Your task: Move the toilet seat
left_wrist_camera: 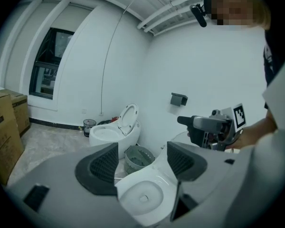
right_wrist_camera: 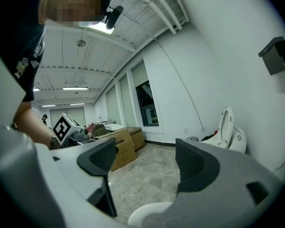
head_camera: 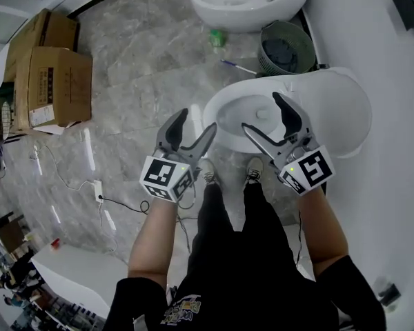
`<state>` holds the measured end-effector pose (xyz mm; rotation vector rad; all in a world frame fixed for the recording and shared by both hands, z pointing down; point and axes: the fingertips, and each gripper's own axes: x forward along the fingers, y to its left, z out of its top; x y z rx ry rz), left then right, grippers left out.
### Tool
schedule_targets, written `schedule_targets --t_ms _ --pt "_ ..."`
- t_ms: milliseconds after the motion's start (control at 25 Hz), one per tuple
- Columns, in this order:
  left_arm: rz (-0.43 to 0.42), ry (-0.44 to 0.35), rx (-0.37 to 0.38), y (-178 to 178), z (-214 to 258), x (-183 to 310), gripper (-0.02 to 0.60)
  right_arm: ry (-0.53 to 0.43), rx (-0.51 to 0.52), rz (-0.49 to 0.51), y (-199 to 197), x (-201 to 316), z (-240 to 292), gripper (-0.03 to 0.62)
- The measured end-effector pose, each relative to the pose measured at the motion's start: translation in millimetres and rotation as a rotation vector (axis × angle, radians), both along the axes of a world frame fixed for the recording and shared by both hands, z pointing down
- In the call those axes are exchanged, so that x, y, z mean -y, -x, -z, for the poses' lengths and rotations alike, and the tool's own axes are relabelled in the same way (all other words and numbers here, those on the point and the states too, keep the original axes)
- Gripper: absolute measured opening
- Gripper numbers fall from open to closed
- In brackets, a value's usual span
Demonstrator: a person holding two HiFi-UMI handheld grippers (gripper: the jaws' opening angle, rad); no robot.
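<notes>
**Q:** Toilets, how many?
**A:** Two. A white oval ceramic toilet (head_camera: 219, 116) stands directly at the person's feet against the right-hand wall. A second white ceramic toilet (head_camera: 201, 7) stands farther along the same wall.

**Q:** The seat, where?
**A:** On the far unit, one white seat and lid (left_wrist_camera: 128, 118) stand upright. The near bowl lies open to view. I cannot tell whether its seat is up or down on the rim.

**Q:** Grippers?
**A:** Two. The left gripper (head_camera: 197, 119) has its jaws apart with nothing between the pads, and hovers over the floor just beside the near bowl's rim. The right gripper (head_camera: 261, 111) has its jaws spread wide, also empty, and is above the near bowl. Neither touches the toilet.

**Q:** Other stock?
**A:** One grey-green perforated plastic waste basket (head_camera: 287, 48) between the two toilets. Two brown cardboard boxes (head_camera: 52, 88), side by side across the marble floor. One dark wall-mounted box (head_camera: 410, 5). One white power strip (head_camera: 97, 190) with its cable on the floor. Two grey shoes (head_camera: 254, 169), worn.
</notes>
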<state>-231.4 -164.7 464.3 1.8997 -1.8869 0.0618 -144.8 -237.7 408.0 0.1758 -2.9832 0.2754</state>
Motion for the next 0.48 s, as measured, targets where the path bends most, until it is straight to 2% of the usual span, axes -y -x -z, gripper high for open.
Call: schedule_targets --t_ms 240,480 --pt "-0.062 0.062 -0.028 5 -65 11 0.295 0.055 -0.040 -0.024 8 -4 -56 0.388" --pt "-0.053 0.098 -0.067 15 -133 12 0.295 0.079 -0.067 -0.039 15 -3 -114 0.388"
